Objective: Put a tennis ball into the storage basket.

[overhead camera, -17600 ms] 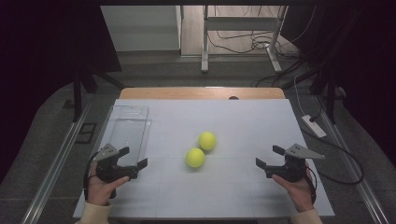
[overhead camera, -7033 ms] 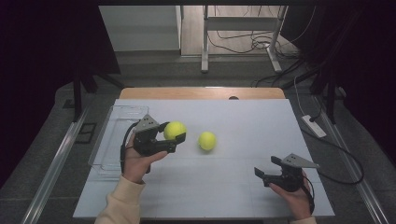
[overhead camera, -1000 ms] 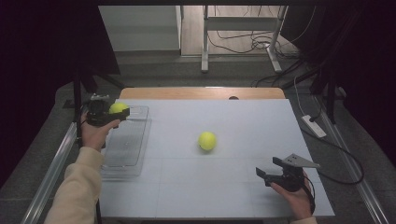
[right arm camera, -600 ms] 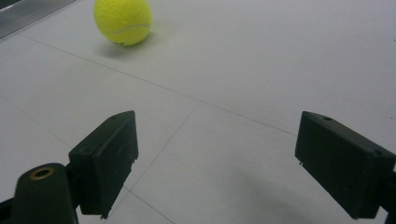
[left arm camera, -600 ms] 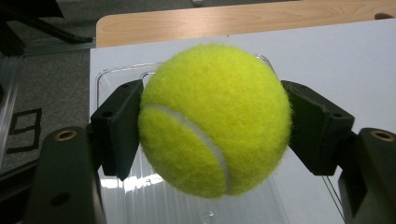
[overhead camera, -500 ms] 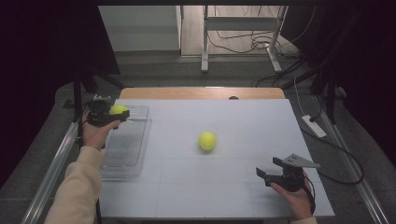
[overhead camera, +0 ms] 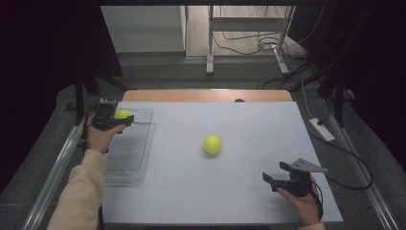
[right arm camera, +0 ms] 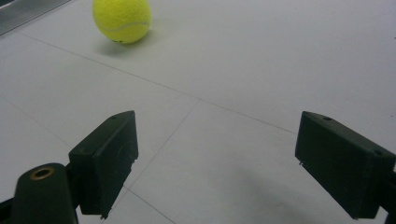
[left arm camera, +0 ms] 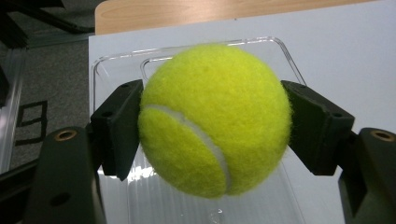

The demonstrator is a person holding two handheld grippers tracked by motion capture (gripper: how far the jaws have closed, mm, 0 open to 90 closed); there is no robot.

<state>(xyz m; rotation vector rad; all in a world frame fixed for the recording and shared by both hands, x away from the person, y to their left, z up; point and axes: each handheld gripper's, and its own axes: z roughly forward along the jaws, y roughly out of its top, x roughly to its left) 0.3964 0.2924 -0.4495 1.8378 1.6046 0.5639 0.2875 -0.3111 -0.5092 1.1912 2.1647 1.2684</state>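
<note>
My left gripper (overhead camera: pixel 119 119) is shut on a yellow tennis ball (overhead camera: pixel 122 114) and holds it above the far end of a clear plastic tray (overhead camera: pixel 125 163) at the table's left. In the left gripper view the tennis ball (left arm camera: pixel 214 119) sits squeezed between both black jaws, with the tray (left arm camera: pixel 107 65) below it. A second tennis ball (overhead camera: pixel 212 144) lies on the white table near its middle. My right gripper (overhead camera: pixel 274 178) rests at the front right, open, with nothing between its jaws. From the right gripper view the second ball (right arm camera: pixel 122 19) lies far ahead, up and left of the right gripper (right arm camera: pixel 233 163).
The white table top (overhead camera: pixel 239 120) has a wooden strip along its far edge. A metal rail (overhead camera: pixel 57 163) runs along the left side beside the tray. A power strip (overhead camera: pixel 321 129) and cables lie off the table's right edge.
The left hand with its ball has barely shifted over the tray's far end. The right gripper and the loose ball have stayed in place.
</note>
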